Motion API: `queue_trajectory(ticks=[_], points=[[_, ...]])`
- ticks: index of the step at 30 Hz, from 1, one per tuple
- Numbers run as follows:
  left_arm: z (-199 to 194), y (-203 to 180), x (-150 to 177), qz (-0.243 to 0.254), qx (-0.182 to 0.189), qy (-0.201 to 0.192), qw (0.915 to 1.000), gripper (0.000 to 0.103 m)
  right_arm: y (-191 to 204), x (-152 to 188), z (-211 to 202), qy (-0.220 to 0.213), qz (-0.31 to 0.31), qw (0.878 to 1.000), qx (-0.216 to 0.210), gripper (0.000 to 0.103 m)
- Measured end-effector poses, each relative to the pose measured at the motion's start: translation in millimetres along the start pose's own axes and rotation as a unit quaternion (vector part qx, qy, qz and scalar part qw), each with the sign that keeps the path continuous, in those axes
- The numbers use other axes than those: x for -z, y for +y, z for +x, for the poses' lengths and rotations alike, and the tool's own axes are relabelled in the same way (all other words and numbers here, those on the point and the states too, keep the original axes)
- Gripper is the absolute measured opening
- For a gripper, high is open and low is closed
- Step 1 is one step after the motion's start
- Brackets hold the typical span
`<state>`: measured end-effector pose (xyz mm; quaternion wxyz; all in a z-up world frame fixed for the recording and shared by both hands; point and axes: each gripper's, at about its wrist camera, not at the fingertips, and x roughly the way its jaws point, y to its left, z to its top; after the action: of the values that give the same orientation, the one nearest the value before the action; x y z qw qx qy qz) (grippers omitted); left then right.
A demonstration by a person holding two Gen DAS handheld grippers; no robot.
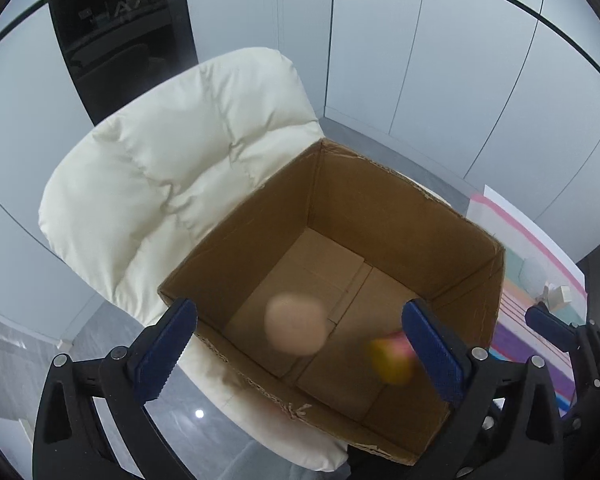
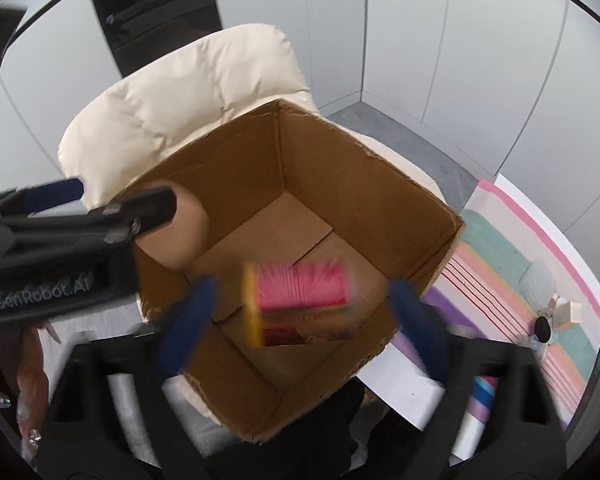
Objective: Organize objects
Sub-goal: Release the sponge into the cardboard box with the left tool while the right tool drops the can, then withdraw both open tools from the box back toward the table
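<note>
Cardboard box [image 1: 400, 216] resting on cream cushioned chair [image 1: 172, 168], top open, both grippers poised above its mouth. Left gripper [image 1: 300, 344] spread wide, nothing pressed between the pads; beige rounded object [image 1: 296, 324] seen blurred below the jaws, inside the box outline, apparently loose and dropping. Right gripper [image 2: 300, 320] likewise spread wide and empty; pink-and-yellow spool-like object [image 2: 300, 292] blurred between the fingers but touching neither, over the box floor. Same pink-and-yellow item [image 1: 392, 360] visible in the left view beside the right-hand blue finger. Judged light, both items; beige one appears smooth and cylindrical in the right view [image 2: 180, 236], likely to roll, best taken across its curved sides. Spool-like piece judged stiff, with yellow end flange; best held across the pink middle, clear of the flange. Box walls thin and torn at the rim, likely to flex if pushed. Striped mat [image 2: 512, 264] to the right carrying 2 or more small items [image 2: 564, 312], too small to identify. Motion blur prevents exact naming of either falling object; whether either has reached the box floor cannot be told. Dark patch under the spool unclear. Fingernails [image 2: 24, 412] cut off at lower left edge.
</note>
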<state>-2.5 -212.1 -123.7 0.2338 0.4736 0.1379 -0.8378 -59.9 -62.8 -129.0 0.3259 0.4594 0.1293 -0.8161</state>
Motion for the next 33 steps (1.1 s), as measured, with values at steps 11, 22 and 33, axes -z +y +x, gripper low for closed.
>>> queue_trajectory(ticks=[11, 22, 33], points=[[7, 9, 0, -0.019, 0.013, 0.011, 0.9997, 0.103, -10, 2, 10, 0.013, 0.016, 1.0, 0.001, 0.101], [-6, 22, 8, -0.023, 0.015, 0.008, 0.9996, 0.103, -11, 3, 9, 0.025, 0.015, 0.999, 0.014, 0.101], [-43, 27, 41, -0.011, 0.014, 0.004, 0.9998, 0.103, -19, 19, -26, 0.02, 0.026, 0.999, 0.016, 0.101]])
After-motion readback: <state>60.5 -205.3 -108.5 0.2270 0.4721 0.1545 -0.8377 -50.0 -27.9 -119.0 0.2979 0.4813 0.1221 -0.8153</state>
